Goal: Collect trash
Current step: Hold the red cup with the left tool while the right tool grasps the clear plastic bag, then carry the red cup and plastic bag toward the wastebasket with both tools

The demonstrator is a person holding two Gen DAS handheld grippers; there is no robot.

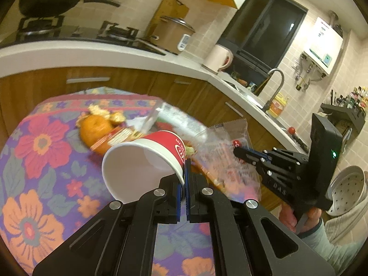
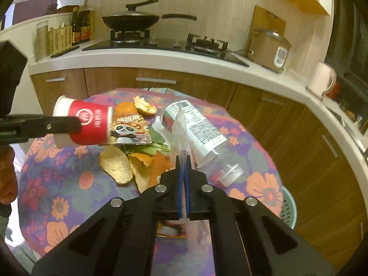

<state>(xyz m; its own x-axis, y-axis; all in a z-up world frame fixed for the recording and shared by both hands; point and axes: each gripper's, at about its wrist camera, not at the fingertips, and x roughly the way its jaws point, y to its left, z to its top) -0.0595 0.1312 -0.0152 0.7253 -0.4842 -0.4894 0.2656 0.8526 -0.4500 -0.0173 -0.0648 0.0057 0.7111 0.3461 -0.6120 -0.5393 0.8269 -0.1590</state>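
My left gripper [image 1: 184, 172] is shut on the rim of a red paper cup [image 1: 140, 161], held tilted above the flowered table; the cup also shows in the right wrist view [image 2: 89, 124]. My right gripper [image 2: 183, 163] is shut on a clear plastic bag [image 2: 181, 142], which also shows in the left wrist view [image 1: 220, 151]. On the table lie a clear plastic bottle [image 2: 200, 126], a panda snack wrapper [image 2: 128, 128], orange peels [image 2: 117, 165], an orange [image 1: 95, 128] and green leaves [image 2: 156, 147].
The flowered tablecloth [image 2: 57, 184] covers a small round table. A green basket [image 2: 287, 209] stands at its right. Behind run wooden cabinets and a counter [image 2: 161, 62] with a stove, a wok [image 2: 131, 20] and a rice cooker [image 2: 269, 46]. The sink [image 1: 271, 99] is to the right.
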